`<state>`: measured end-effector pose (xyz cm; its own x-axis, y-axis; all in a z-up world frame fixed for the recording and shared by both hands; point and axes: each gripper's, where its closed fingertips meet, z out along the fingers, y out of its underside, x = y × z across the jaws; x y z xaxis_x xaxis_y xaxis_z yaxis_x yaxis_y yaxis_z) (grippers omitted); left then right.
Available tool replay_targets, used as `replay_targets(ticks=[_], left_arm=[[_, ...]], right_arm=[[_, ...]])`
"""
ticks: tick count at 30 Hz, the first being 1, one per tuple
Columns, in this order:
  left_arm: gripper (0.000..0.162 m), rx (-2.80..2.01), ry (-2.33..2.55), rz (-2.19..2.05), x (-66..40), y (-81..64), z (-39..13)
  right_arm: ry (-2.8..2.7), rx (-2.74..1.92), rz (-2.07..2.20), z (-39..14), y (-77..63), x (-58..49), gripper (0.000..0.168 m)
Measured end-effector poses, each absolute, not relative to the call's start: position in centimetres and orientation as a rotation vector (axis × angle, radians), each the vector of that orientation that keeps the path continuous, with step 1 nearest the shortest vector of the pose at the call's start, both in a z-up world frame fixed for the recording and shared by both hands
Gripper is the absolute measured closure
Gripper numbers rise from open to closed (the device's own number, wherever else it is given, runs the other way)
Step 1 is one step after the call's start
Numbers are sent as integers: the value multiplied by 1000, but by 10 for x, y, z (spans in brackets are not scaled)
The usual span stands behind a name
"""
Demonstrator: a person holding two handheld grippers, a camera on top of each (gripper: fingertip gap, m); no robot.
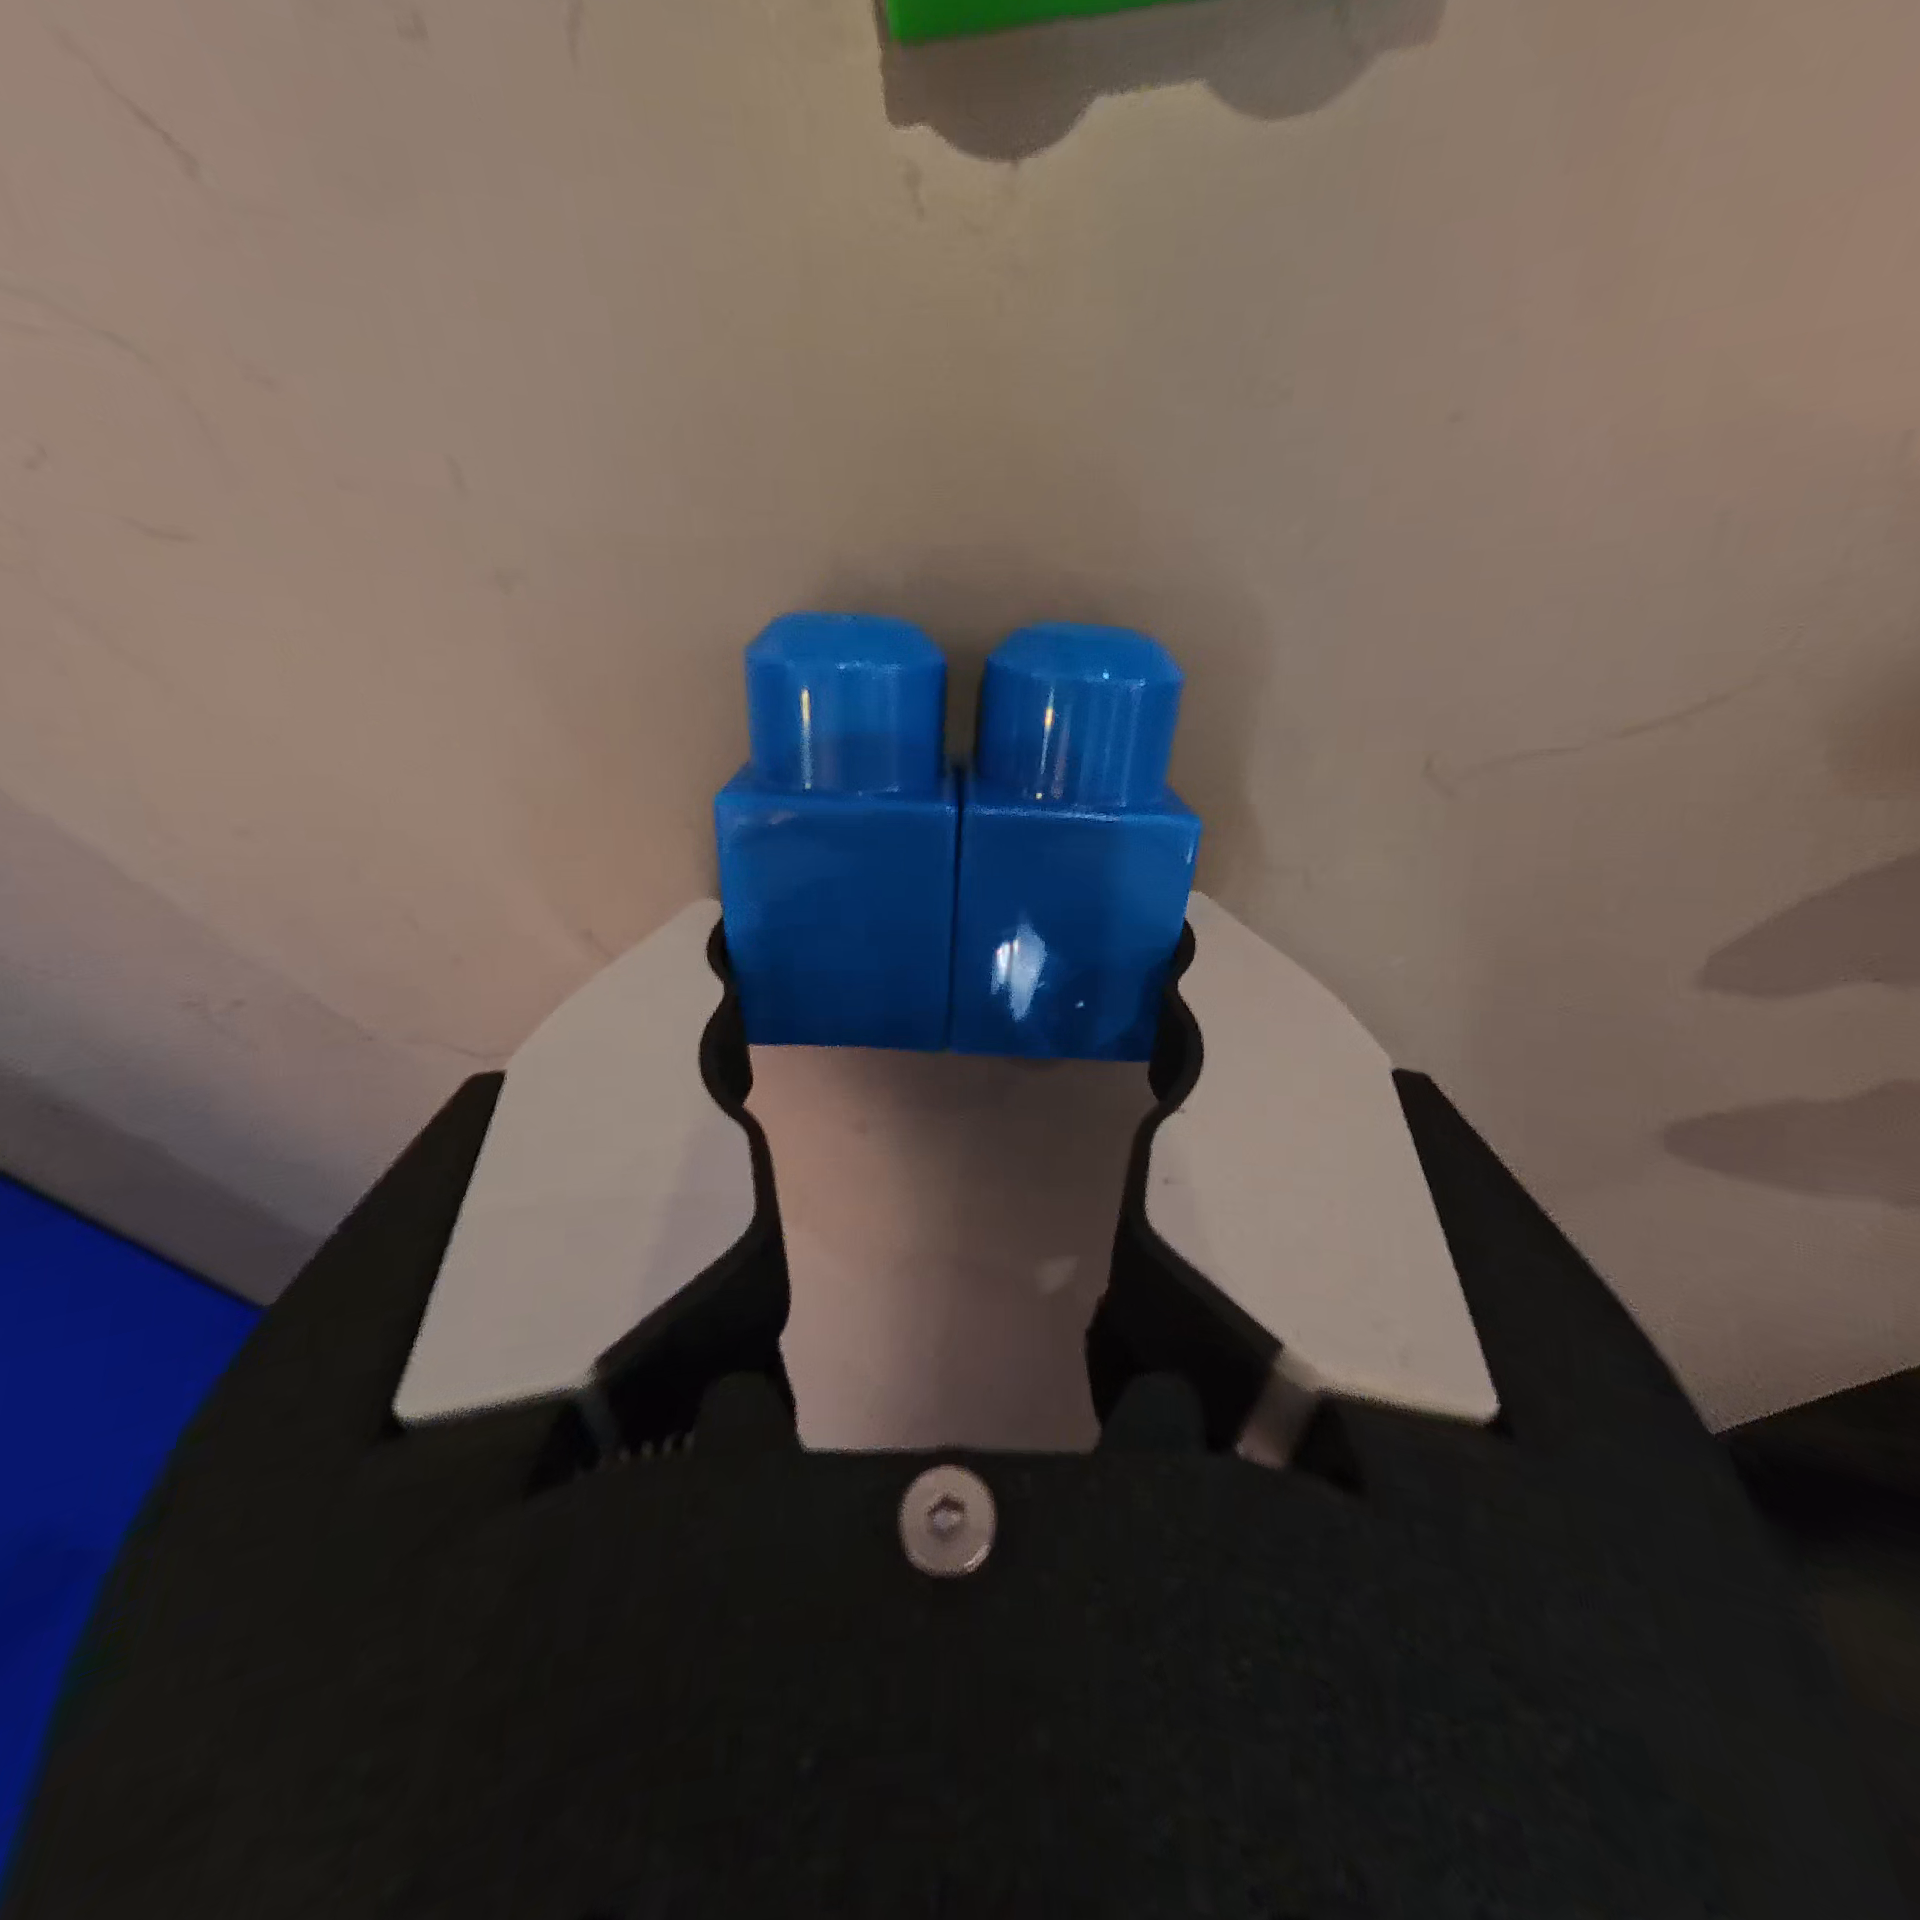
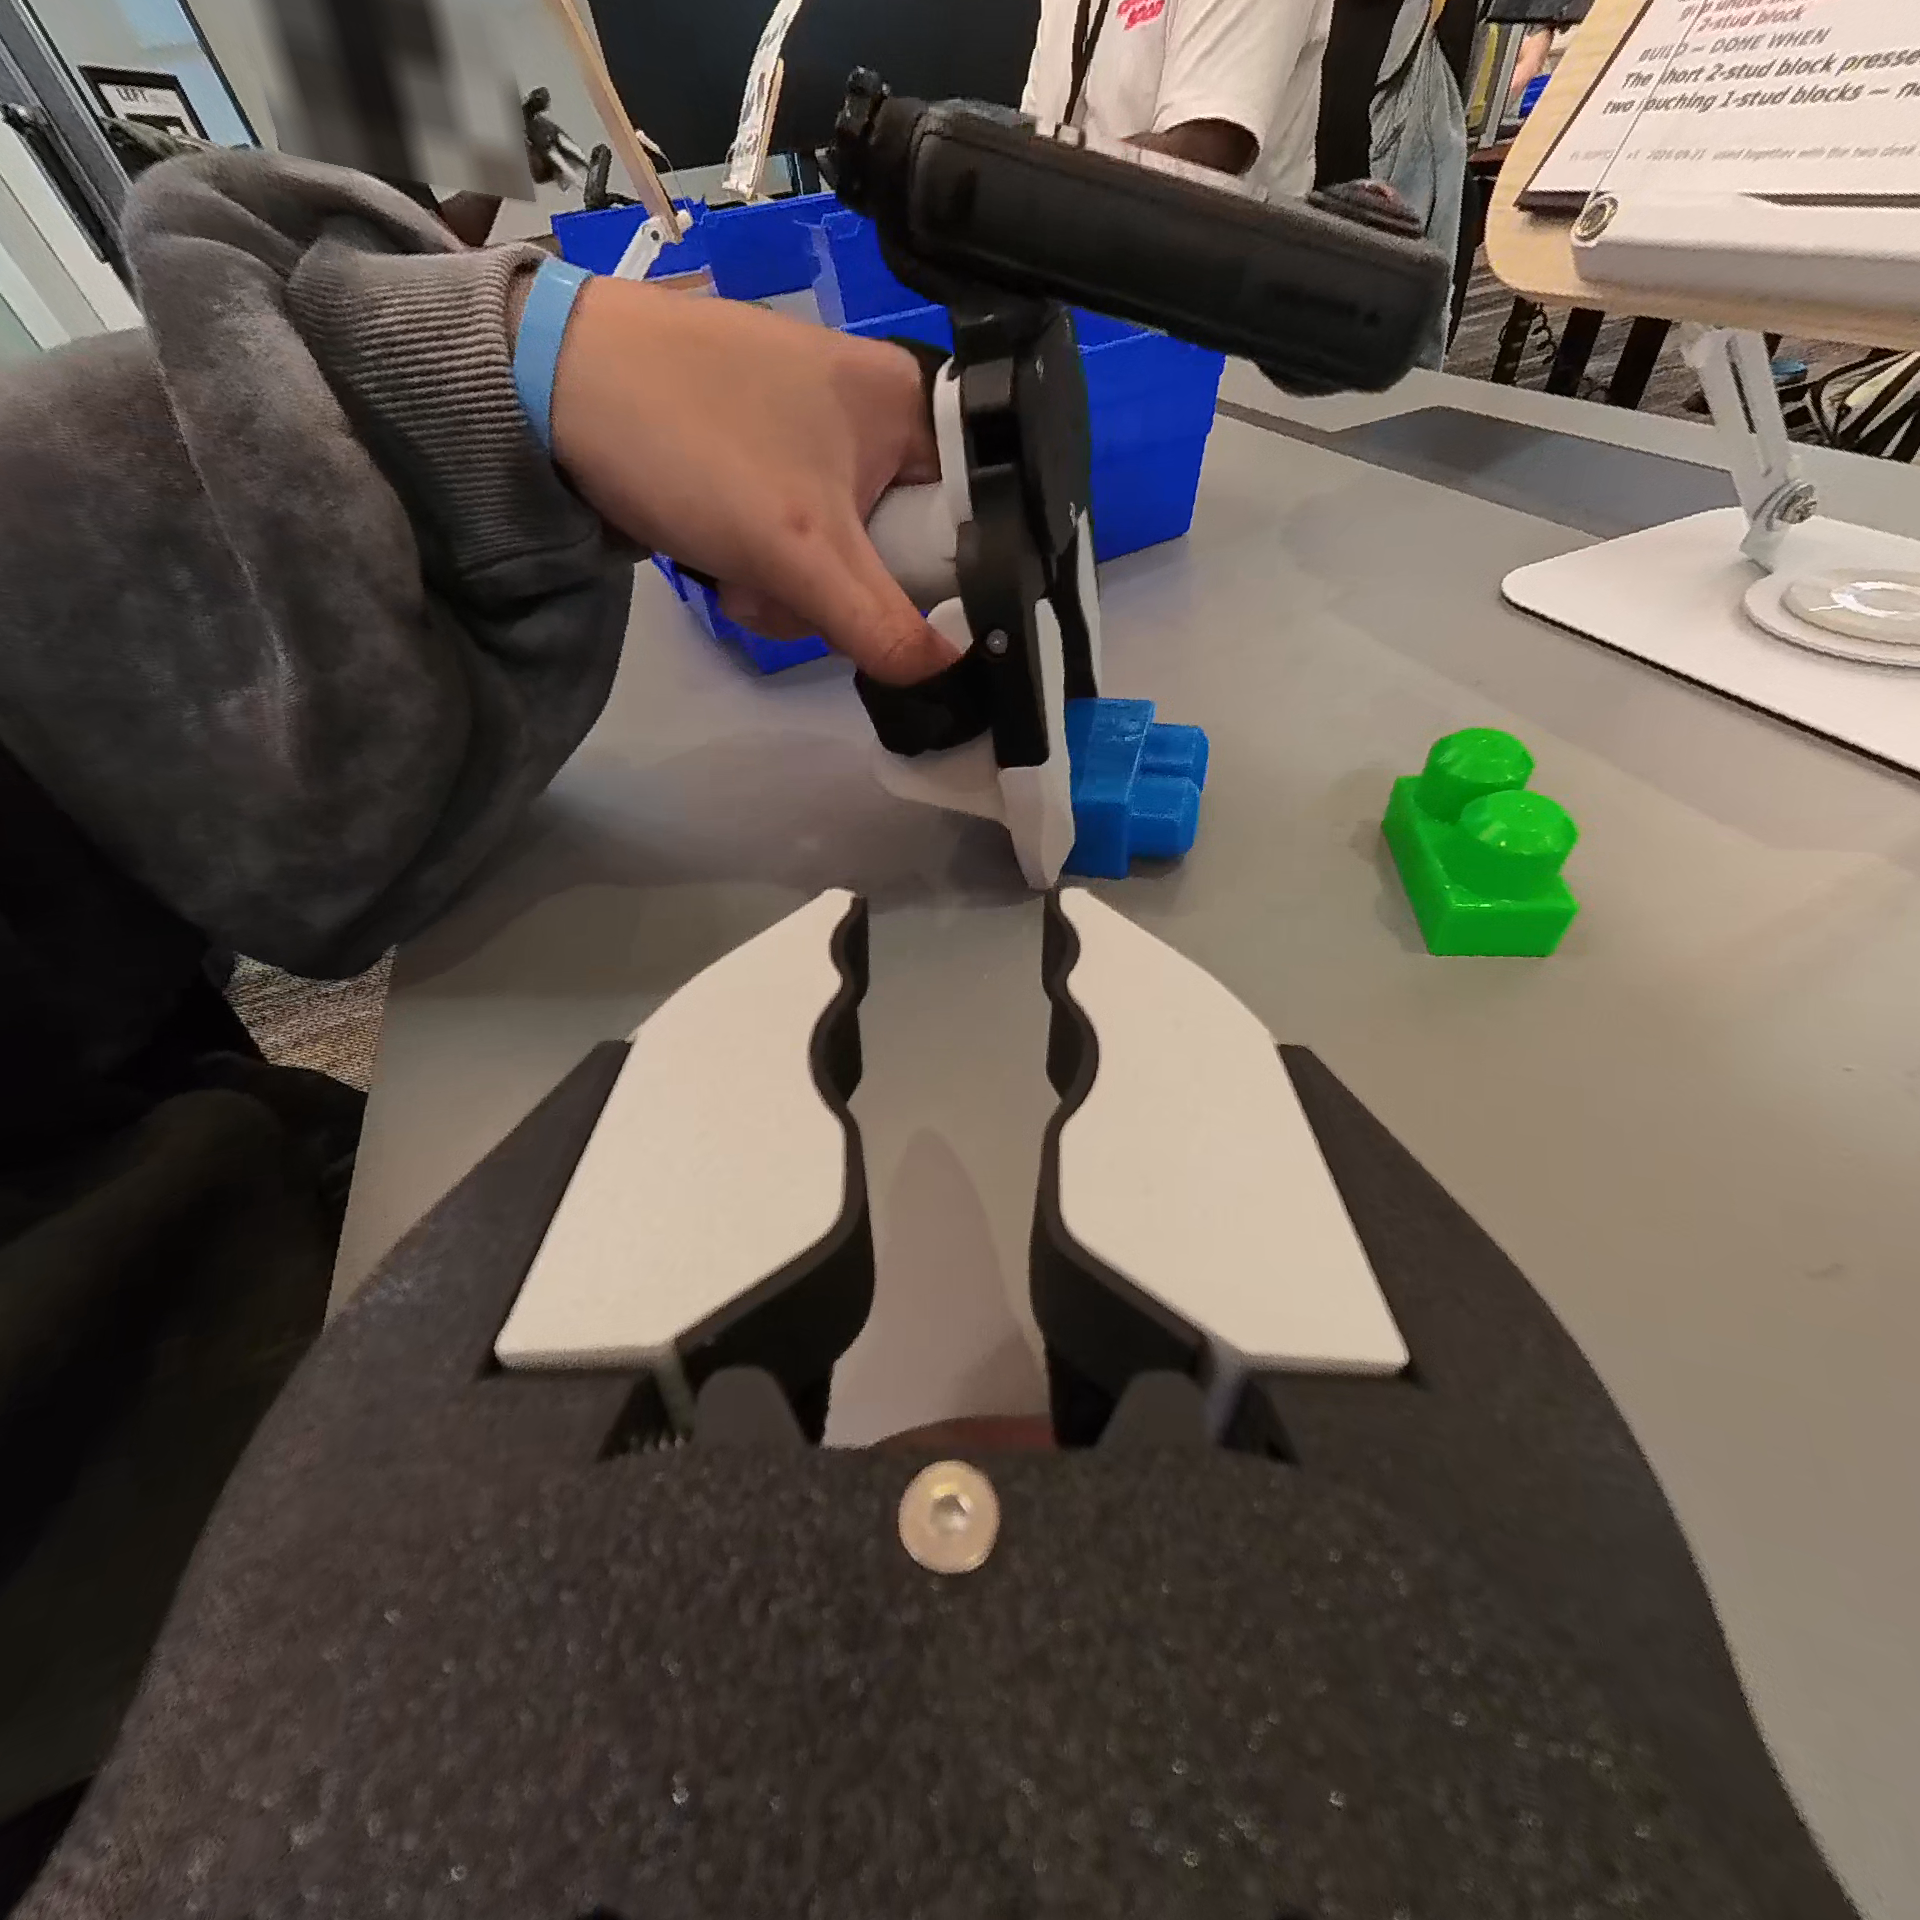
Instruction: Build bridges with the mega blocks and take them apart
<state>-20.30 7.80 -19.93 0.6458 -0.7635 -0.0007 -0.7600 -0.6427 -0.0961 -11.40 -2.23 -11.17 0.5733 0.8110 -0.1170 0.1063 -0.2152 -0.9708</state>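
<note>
While left hand-held gripper (image 1: 954, 977) clamps blue blocks (image 1: 956, 914), right (image 2: 954, 914) empty

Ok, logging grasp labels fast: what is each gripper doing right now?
Left gripper: closed on the two blue blocks, squeezed side by side.
Right gripper: open, holding nothing, above the table.

I worked in what looked like a shared lab or office workroom. My smooth grey table (image 2: 1558, 1195) carried blue plastic sorting bins (image 2: 1143, 457) and a white metal stand (image 2: 1756, 488) that held a printed instruction sheet on a pale wooden board (image 2: 1527, 177). Behind the table stood a person in a white T-shirt with a dark lanyard (image 2: 1174, 73). Patterned carpet (image 2: 301, 997) covered the floor past the table's edge, and a framed notice (image 2: 135, 99) hung at the far left.
</note>
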Motion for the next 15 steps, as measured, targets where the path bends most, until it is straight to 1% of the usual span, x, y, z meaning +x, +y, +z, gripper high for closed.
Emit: replay_targets(ticks=[7,11,15], left_arm=[[88,-2596,1412,-158,-194,75,-198],[88,-2443,1316,-345,-184,74,-184],[88,-2237,1144,-637,-178,71,-157]], right_arm=[[-757,-1680,792,-110,-22,-112,136],[-749,-1681,793,-110,-21,-111,136],[-743,-1681,773,-110,-20,-110,136]])
